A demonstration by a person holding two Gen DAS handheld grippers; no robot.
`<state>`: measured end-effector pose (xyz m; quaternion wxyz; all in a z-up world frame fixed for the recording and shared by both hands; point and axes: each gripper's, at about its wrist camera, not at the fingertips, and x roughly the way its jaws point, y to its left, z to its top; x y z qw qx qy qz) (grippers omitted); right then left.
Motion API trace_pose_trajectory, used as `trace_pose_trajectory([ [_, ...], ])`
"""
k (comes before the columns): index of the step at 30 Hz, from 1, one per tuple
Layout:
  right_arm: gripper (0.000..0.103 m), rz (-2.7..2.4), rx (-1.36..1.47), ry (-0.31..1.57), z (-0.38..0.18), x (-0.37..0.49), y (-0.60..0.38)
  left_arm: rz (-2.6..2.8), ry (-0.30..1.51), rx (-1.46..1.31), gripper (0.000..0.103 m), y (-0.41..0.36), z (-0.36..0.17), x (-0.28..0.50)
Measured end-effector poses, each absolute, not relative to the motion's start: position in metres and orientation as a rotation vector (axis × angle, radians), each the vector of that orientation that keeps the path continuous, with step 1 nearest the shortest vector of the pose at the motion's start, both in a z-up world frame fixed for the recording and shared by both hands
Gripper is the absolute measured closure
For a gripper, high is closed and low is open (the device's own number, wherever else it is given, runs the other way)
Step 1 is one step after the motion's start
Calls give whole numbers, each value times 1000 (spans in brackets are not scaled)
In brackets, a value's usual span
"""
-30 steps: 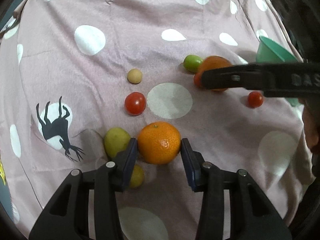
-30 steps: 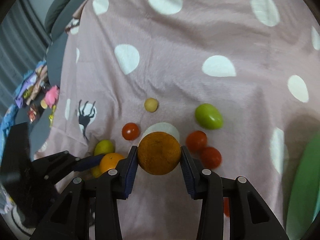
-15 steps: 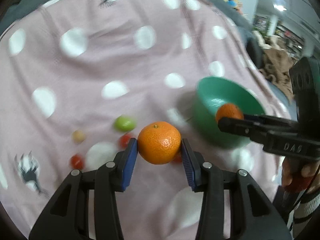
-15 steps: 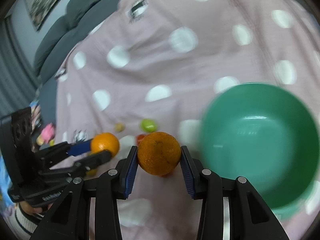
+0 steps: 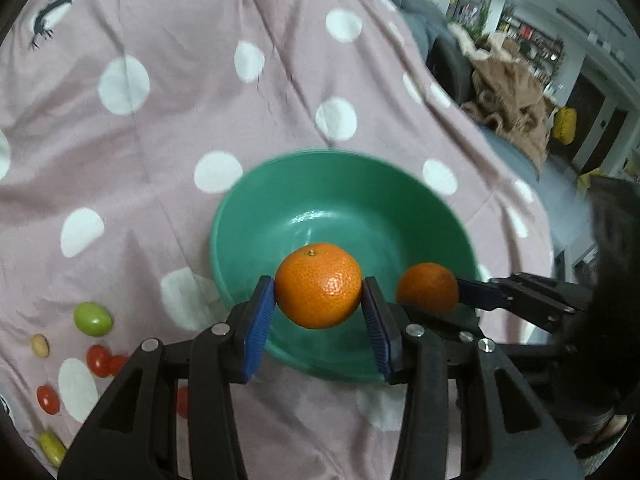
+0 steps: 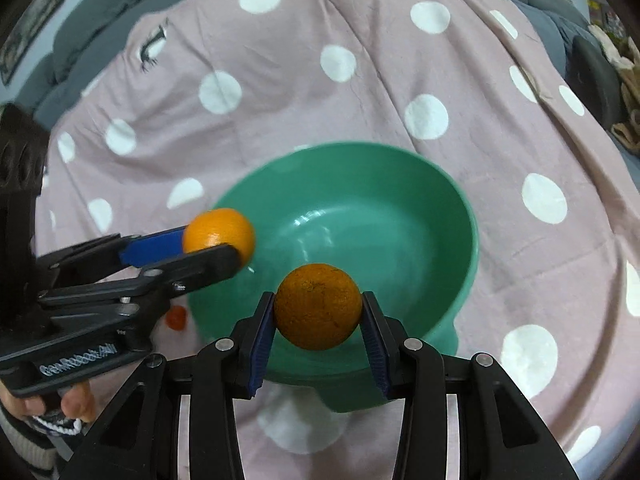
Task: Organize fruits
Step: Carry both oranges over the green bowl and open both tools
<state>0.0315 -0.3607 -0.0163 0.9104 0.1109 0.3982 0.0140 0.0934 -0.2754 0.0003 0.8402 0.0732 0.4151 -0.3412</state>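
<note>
Left wrist view: left gripper (image 5: 319, 304) clamped on a bright orange mandarin (image 5: 319, 285), blue pads pressing both sides, jaws only partly apart to fit the fruit. Mandarin hangs above the near part of a green bowl (image 5: 256, 208), which sits on a pink cloth (image 5: 168, 120) with white dots. Inside of the bowl looks bare, though the held fruit hides part of it. Right gripper (image 5: 430, 294) comes in from the right, gripping a second, duller orange (image 5: 427, 287) over the bowl's near right rim. On the cloth at near left: a green fruit (image 5: 93, 319), a small beige one (image 5: 39, 345), several red cherry tomatoes (image 5: 98, 360), and a yellow-green fruit (image 5: 52, 448) at the edge. Far right shows a brown fluffy heap (image 5: 508, 100), blurred.

Right wrist view: right gripper (image 6: 318, 316) closed on the duller orange (image 6: 318, 306), pads tight on both sides, fruit held over the bowl's (image 6: 440, 184) near side. Left gripper (image 6: 224, 246) enters from the left with its mandarin (image 6: 219, 232) above the bowl's left rim. A hand (image 6: 68, 400) holds that tool at near left. One red tomato (image 6: 176, 317) peeks out just left of the bowl.
</note>
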Motion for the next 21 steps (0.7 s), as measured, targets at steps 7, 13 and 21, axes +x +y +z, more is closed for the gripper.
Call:
trace_pose_trajectory([
  [7, 58, 73, 90, 881, -16, 42, -348, -694, 911, 143, 48, -265, 2, 98],
  [13, 58, 172, 48, 1050, -33, 92, -339, -671, 866, 73, 44, -238, 19, 94],
  [21, 58, 425, -78, 1219, -48, 100, -297, -502, 818, 19, 37, -139, 32, 77],
])
